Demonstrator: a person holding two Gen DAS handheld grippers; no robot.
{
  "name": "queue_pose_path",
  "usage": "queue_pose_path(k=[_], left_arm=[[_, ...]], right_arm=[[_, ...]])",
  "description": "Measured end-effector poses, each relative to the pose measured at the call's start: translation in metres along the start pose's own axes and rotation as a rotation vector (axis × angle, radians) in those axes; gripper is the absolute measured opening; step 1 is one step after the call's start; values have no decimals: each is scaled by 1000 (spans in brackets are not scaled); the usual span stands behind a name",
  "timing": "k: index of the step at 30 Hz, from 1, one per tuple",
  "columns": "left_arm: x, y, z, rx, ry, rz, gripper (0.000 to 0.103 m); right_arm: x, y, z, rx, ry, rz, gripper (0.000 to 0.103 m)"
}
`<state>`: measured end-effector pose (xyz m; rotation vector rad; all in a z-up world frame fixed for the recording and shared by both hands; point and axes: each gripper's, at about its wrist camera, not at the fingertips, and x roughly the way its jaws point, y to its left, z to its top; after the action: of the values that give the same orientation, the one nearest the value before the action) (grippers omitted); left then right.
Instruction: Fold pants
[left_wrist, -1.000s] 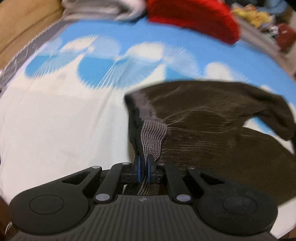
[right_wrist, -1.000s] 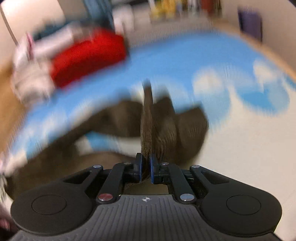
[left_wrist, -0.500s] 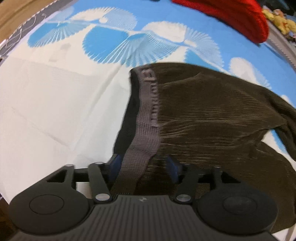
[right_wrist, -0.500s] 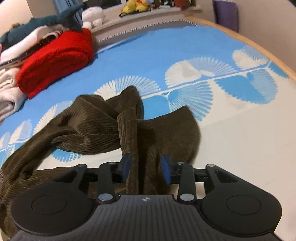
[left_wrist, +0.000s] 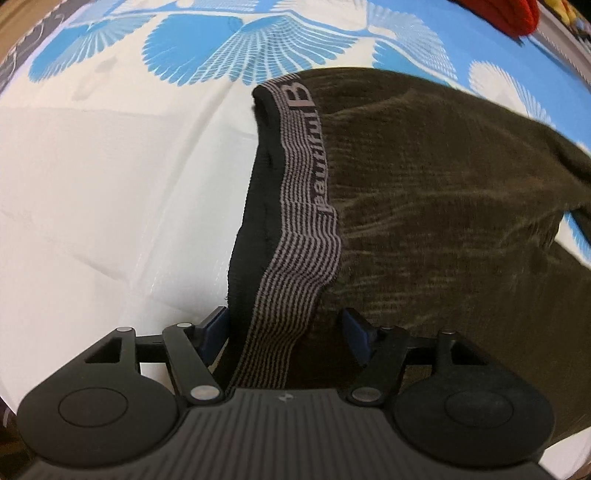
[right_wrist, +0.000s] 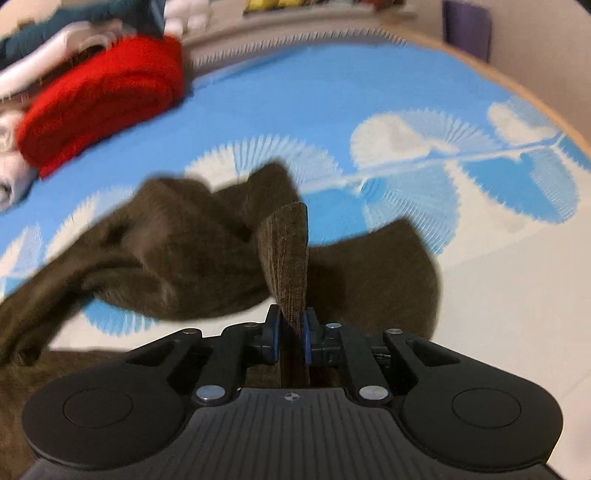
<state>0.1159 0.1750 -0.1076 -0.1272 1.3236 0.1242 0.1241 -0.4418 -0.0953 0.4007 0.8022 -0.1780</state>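
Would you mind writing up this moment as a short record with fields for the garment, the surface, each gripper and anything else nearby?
garment: brown corduroy pants, crumpled, striped waistband showing
surface: blue and white patterned sheet
left gripper: jaws apart, just opened, waistband lying loose between them
right gripper: just closed, pinching a fold of the pants
nearby: folded red knit at the far side

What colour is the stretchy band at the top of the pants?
The elastic waistband has thin grey and black stripes with dark lettering, clearest in the left wrist view.
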Motion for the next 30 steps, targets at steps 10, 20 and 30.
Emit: queue_pose_path(k=[10, 20, 30], left_arm=[[-5, -9, -15, 78, 8, 20, 59], [1, -1, -32, 90, 59, -4, 66], [-56, 0, -40, 205, -134, -37, 9]], right_arm=[[-104, -198, -80, 767, 10, -400, 9], [-78, -241, -127, 809, 249, -380, 19], [-85, -211, -95, 710, 91, -336, 7]])
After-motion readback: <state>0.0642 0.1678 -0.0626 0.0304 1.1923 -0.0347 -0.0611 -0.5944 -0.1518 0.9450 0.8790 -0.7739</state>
